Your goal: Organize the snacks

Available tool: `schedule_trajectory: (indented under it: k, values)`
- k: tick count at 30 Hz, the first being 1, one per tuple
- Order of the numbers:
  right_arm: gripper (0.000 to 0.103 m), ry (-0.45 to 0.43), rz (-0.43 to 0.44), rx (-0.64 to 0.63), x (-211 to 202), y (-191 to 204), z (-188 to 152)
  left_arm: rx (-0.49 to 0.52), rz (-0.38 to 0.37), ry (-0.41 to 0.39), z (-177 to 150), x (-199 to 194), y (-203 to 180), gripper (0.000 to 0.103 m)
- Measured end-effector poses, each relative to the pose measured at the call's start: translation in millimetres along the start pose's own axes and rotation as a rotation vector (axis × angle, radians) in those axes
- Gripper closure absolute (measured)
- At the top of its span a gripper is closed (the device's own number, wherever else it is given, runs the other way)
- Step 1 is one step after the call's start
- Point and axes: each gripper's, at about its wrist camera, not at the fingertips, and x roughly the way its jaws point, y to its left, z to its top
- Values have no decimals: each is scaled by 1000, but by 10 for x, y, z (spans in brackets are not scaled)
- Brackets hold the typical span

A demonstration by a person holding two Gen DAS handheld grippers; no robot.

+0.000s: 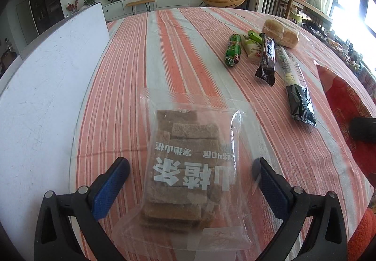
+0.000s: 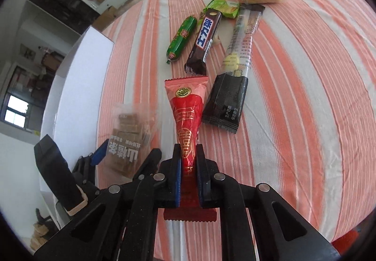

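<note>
Table (image 1: 145,49) covered by an orange-and-white striped cloth. At its left edge, a flat white board (image 1: 47,87). Near the front, a clear bag of brown bars (image 1: 188,162) lying flat. Farther back, clustered side by side: green sausage stick (image 1: 233,49), light green packet (image 1: 252,45), dark chocolate bar (image 1: 266,58), long black-ended packet (image 1: 295,87). Behind these, a wrapped golden cake (image 1: 280,32), touching the chocolate bar's far end.

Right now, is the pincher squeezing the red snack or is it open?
Squeezing. The right gripper is shut on the red snack packet: both fingers press its sides, pinching its wrapper narrow.
</note>
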Motion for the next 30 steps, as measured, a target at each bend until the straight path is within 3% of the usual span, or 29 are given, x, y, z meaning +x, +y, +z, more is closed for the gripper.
schedule_trajectory:
  k: [3,6,9,10,12,16,21,30]
  values:
    - [92,-126,-114,-9,-363,-260,-65,0,1,0,1,-2,-4,0]
    - [92,-209,-304,-28,-418,-543,-56,0,2,0,2,0,-5,0]
    - [81,-245,-416,-36,-330,-866,-87,0,1,0,2,0,-6,0]
    - [65,-247,-434,-36,-310,-929,-123,0,2,0,1,0,-7,0]
    - [37,-251,-450,-35,-226,-955,-178,0,2,0,1,1,-7,0]
    - [24,-279,-503,-94,-102,-894,-280,0,1,0,-1,1,-6,0]
    - [15,-281,-511,-74,-104,-945,-281,0,1,-1,-1,0,-7,0]
    - [13,-288,-517,-78,-100,-944,-310,0,4,0,2,5,-13,0]
